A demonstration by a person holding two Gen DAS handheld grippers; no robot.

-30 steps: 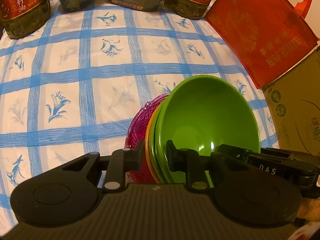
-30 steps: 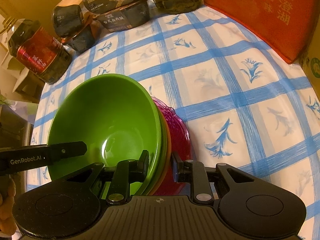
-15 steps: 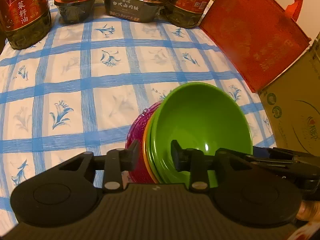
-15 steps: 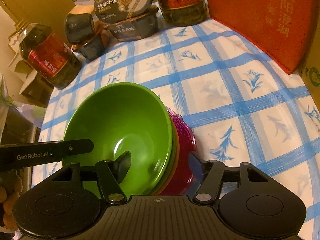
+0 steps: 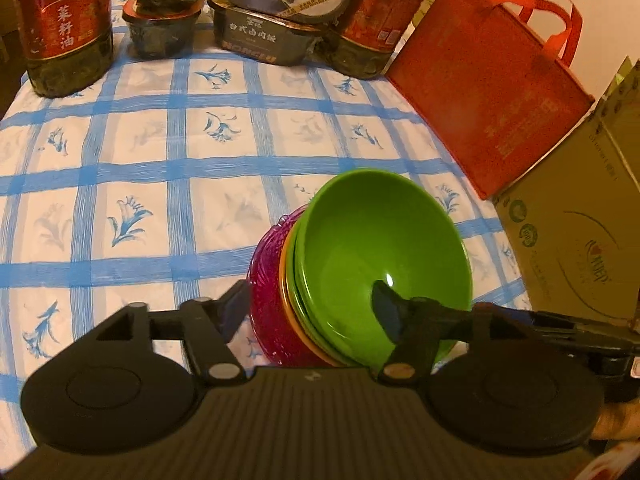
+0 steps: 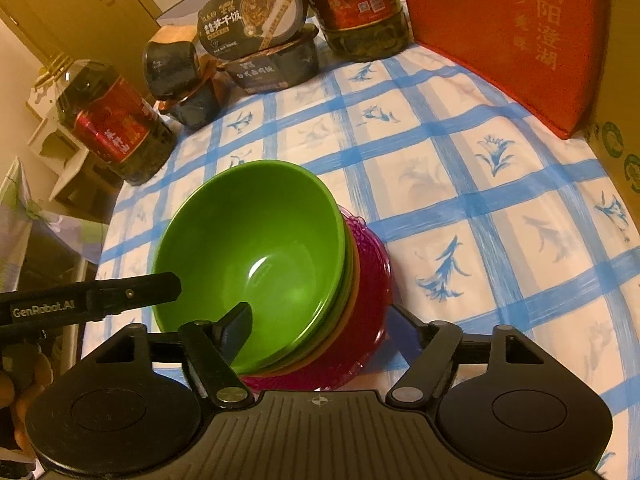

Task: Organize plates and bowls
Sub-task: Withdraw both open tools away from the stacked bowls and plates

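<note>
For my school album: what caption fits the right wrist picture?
Open right gripper straddling stacked shiny green plastic bowl and ruffled magenta plate on blue-checked tablecloth.

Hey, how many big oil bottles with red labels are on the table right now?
2. One oil bottle stands at the far left edge of the table; the other oil bottle stands at the back, beside the red bag. More may sit out of frame.

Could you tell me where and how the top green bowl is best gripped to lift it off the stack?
Probably by the rim of the green bowl, one finger inside and one outside, coming from above on the near side. It is nested in the bowls beneath on the magenta plate, so only its rim is exposed. Both grippers, jaws just opened, already straddle that rim.
</note>
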